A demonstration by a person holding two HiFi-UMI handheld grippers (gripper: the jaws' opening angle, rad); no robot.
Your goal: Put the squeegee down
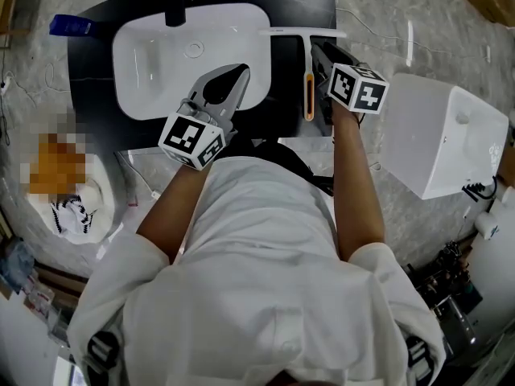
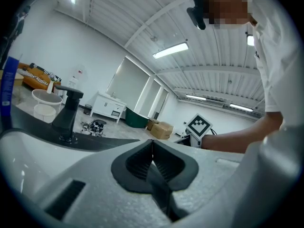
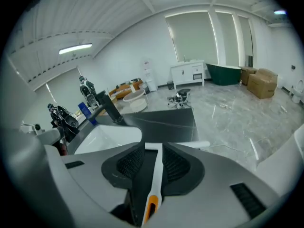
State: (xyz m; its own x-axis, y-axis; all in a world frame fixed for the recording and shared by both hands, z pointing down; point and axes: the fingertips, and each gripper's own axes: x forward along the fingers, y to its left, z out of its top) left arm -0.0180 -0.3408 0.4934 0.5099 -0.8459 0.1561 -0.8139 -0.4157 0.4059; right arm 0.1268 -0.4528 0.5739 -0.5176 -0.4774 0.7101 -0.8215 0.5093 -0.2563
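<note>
My right gripper (image 1: 316, 48) is clamped on the squeegee (image 1: 306, 87). In the right gripper view its white handle with the orange insert runs straight up between the 2 pads of the right gripper (image 3: 153, 148), and the blade crosses just beyond the tips. From the head view the squeegee sits over the dark surface (image 1: 283, 71) just right of the white sink (image 1: 129, 55), blade away from me and handle toward me. I cannot tell whether it already touches the surface. To set it down well, I would lower it level until blade and handle both rest flat on the dark strip, clear of the sink's rim. Then I would part the jaws only enough to free the handle and draw back along its line, so nothing drags or tips. My left gripper (image 1: 240, 72) hangs over the sink with its jaws together on nothing, well apart from the squeegee, and I judge it has no part in this step.
</note>
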